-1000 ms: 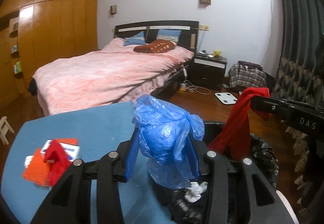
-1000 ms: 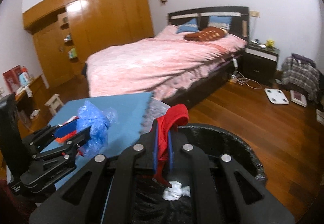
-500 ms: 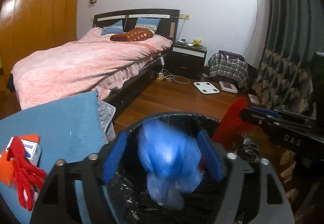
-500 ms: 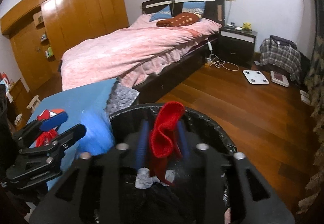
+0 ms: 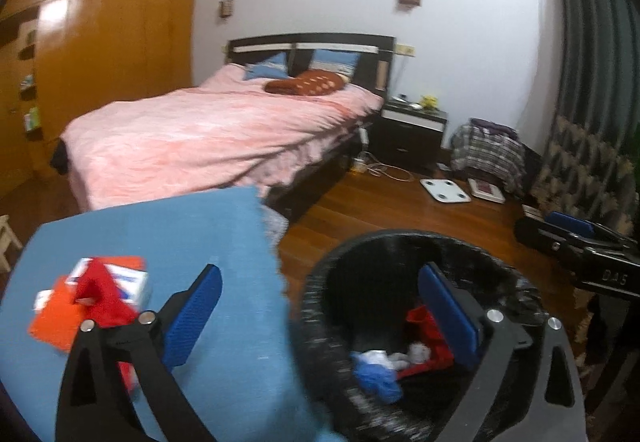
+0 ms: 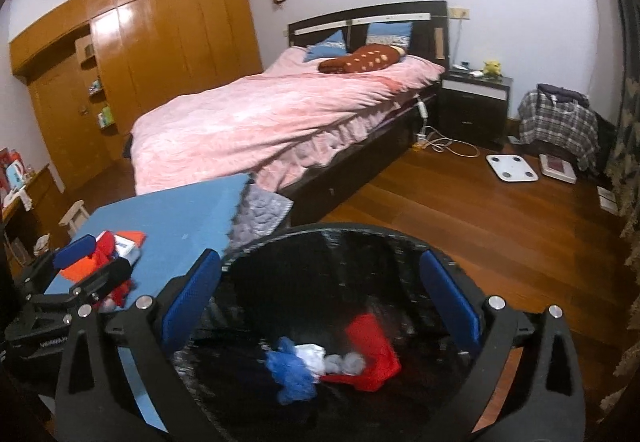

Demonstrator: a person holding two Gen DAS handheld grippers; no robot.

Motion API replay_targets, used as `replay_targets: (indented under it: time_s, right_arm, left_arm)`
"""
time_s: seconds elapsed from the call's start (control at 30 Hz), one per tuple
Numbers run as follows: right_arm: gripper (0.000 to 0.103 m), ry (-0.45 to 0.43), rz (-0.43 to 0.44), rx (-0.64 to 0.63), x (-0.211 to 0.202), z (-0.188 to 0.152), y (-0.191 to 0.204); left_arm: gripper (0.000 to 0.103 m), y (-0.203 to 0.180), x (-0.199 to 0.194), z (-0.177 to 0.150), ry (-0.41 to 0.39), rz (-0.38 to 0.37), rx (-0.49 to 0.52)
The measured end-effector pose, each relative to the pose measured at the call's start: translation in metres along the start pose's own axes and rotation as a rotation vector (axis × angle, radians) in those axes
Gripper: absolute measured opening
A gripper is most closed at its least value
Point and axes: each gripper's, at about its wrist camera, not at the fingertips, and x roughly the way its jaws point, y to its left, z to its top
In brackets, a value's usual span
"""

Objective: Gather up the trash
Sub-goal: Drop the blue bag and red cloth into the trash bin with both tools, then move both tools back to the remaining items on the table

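Blur smears the bin (image 6: 340,238), but I can make out the blue bag (image 6: 290,370), red cloth (image 6: 370,352) and white scraps lying loose at its bottom. My left gripper (image 5: 320,308) and right gripper (image 6: 320,294) have just been opening; both jaws now stand wide with nothing between them. On the blue table (image 5: 168,242), near its left edge, more red and orange litter (image 5: 96,294) sits partly hidden behind my left finger.
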Motion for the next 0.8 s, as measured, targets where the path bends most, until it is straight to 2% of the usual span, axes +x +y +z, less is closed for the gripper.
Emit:
replay_targets:
  time_s: [0.47,0.8]
  right_arm:
    - [0.097,0.024,0.159,-0.090,0.044,0.007,0.111]
    - [0.097,0.057,0.259,-0.160,0.082,0.004,0.187]
  left_arm:
    - [0.097,0.114,-0.048,-0.021,-0.023,0.262,-0.103]
    - [0.096,0.181,-0.058,-0.042,-0.015,0.378,-0.168]
